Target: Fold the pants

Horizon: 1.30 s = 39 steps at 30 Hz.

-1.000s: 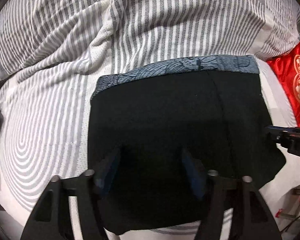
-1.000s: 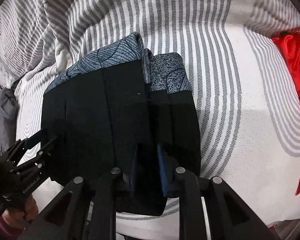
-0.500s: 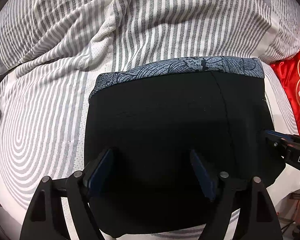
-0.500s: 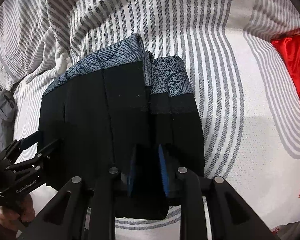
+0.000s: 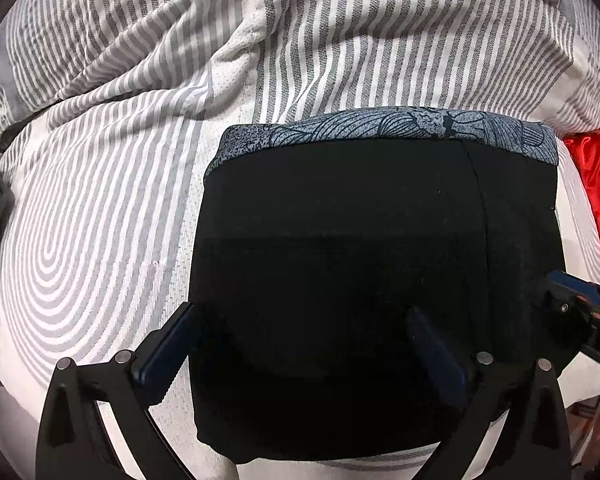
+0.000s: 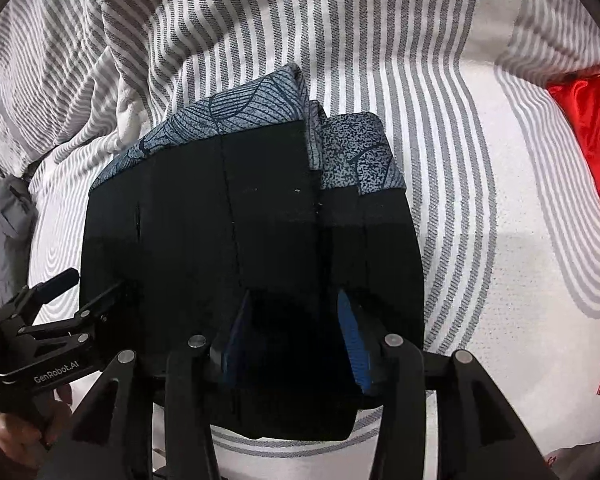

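Nearest, the left claw spreads its jaws wide over the near edge of the black pants, gripping nothing; the right claw is opening too, cloth between its pads unpressed. The pants lie folded on the striped bed, patterned waistband farthest. This looks like release after a fold; next likely calls for lifting clear without dragging fabric

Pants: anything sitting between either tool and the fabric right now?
Nothing visible. The left tool and right tool are both right over the folded pants, jaws opening, with only black fabric between them on the striped bedding.
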{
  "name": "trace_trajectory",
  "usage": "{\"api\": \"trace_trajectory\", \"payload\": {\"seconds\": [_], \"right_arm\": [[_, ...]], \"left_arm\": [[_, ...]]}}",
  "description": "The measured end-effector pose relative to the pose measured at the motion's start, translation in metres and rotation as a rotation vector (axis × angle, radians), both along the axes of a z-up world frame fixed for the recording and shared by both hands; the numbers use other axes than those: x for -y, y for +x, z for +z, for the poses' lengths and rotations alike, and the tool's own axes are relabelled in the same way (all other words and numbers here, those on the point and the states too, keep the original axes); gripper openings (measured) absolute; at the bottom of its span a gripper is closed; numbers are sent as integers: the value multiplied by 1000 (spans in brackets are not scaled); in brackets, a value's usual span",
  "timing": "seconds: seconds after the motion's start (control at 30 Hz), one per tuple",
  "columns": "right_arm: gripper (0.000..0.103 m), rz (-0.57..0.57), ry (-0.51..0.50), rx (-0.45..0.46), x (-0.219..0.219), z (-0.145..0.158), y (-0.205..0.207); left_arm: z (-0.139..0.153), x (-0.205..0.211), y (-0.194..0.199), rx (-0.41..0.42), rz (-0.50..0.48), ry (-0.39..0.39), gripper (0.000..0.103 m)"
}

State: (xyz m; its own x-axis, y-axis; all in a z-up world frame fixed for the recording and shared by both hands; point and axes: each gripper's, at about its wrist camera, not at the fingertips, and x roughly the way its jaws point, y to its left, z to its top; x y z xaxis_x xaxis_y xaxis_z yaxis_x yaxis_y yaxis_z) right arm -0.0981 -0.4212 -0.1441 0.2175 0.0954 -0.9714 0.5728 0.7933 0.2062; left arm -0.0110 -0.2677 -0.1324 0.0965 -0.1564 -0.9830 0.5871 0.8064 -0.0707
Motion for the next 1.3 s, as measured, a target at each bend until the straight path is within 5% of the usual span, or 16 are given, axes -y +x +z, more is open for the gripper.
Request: {"api": "trace_trajectory", "payload": {"seconds": [0.77,0.87,0.9,1.03,1.3], "right_arm": [[52,-23,44,31,9,1,-11],[70,-50,135,90,20,9,-18],[101,-60,170,119,23,12,-21],[102,-71,146,167,30,28,-31],[102,-53,145,121,60,15,-45]], "left_arm": [[-22,-15,23,-90,-33,-39,103],[-15,-22,24,-72,-43,-59,103],[-13,-25,25,-66,-46,-67,103],[-2,-40,33,-34,-45,-95,103],[-10,-58,71,-112,-63,-155,103]]}}
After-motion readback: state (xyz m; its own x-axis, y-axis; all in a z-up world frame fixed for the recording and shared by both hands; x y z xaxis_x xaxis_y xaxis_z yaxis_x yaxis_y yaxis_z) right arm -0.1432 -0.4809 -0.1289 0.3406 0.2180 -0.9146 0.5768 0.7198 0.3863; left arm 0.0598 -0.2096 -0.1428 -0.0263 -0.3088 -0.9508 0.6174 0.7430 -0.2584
